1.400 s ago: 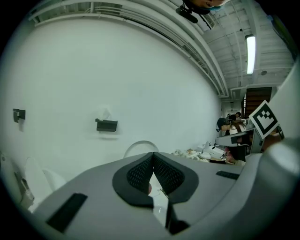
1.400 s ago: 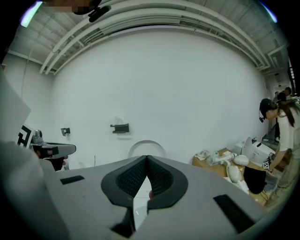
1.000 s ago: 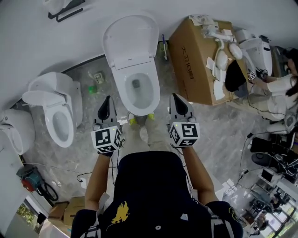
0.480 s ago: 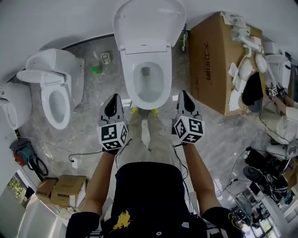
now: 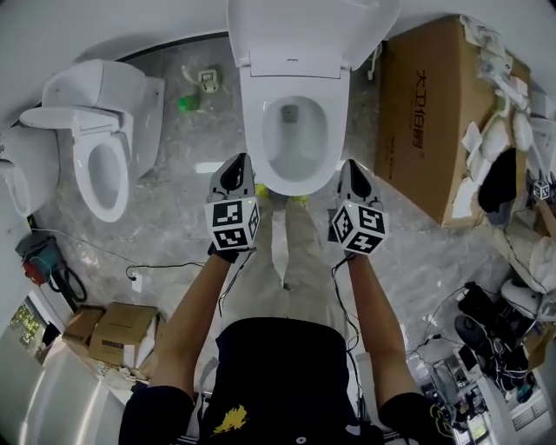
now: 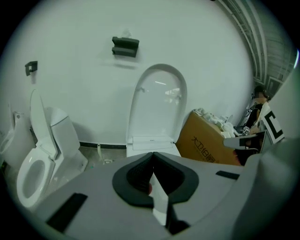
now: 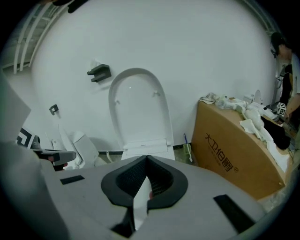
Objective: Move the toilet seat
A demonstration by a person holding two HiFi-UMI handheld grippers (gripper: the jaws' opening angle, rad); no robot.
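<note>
Starting at the left, a neighbouring toilet (image 5: 130, 96) stands by the wall with its own seat down, and a black cable (image 5: 95, 256) trails over the marble floor in front of it.

The left gripper (image 5: 234, 169) hangs just beside the front left of the middle toilet, pointing forward and down. Its jaws are pressed together with nothing between them, as the left gripper view shows.

Between the two grippers lies the toilet seat (image 5: 258, 143). It appears to rest flat on the bowl, though white on white makes the ring hard to separate from the rim. The lid (image 5: 304, 26) stands upright against the wall behind it.

The right gripper (image 5: 352, 174) mirrors the left at the front right of the bowl. Its jaws are likewise closed and empty, and neither gripper touches the seat. Further right stands a large cardboard box (image 5: 426, 113) with white parts piled on top.

Several things could go wrong from here, in my judgement:
- With the jaws closed, neither gripper can pinch the seat edge. Pushing up with the tips alone could slip on the glossy plastic.
- If the two sides are raised unevenly, the ring could twist on its hinge.
- If contact is lost partway up, the seat could drop and slam onto the bowl.
- The raised lid sits right behind, so a hard swing would knock the seat into it.
</note>
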